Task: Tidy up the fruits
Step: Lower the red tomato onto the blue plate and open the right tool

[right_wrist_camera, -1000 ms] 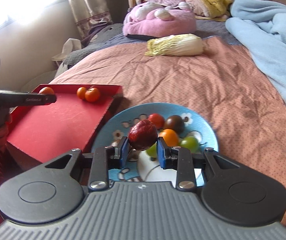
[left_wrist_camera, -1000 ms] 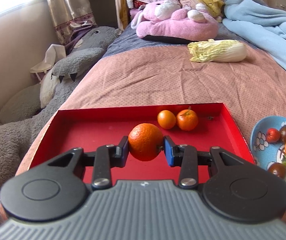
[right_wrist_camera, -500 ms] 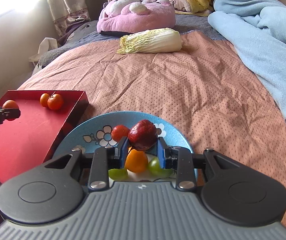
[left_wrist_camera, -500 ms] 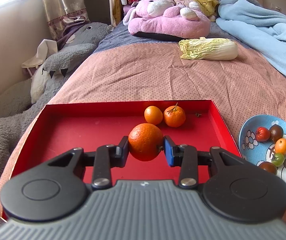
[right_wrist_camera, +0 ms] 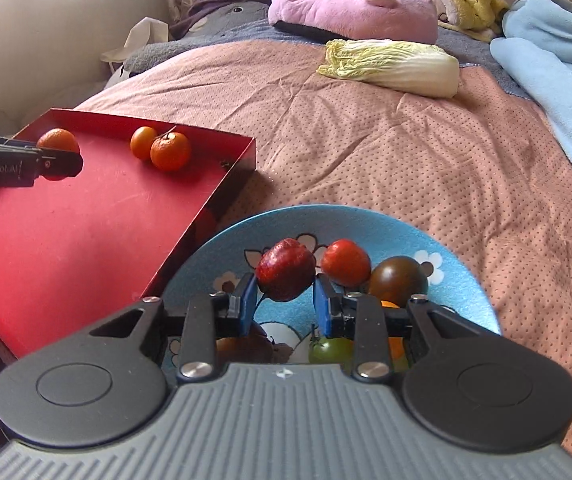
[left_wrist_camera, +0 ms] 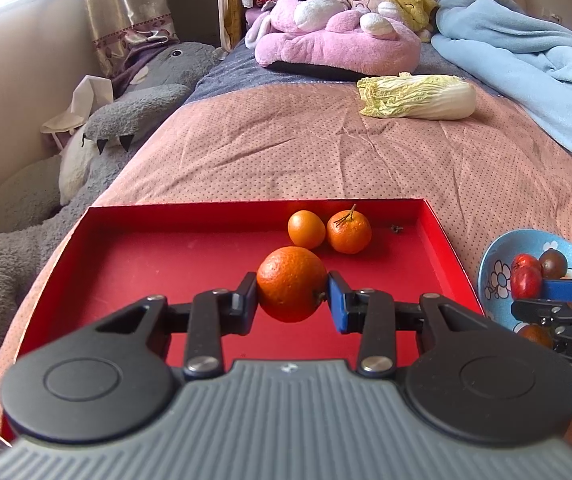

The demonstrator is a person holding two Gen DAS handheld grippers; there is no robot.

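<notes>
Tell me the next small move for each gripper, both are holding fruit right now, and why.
Probably lower and release. The left gripper holds the large orange over the red tray, where two small oranges already lie. The right gripper holds the dark red fruit over the blue plate beside a red tomato. Each fruit seems to hang above its matching group.

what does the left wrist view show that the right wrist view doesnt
Left wrist only: the left gripper head-on, shut on the big orange, and the grey plush's claws. Right wrist only: the right gripper shut on a dark red fruit, the green tomato, and most of the blue plate. Both: red tray, two small oranges, cabbage, pink plush.
</notes>
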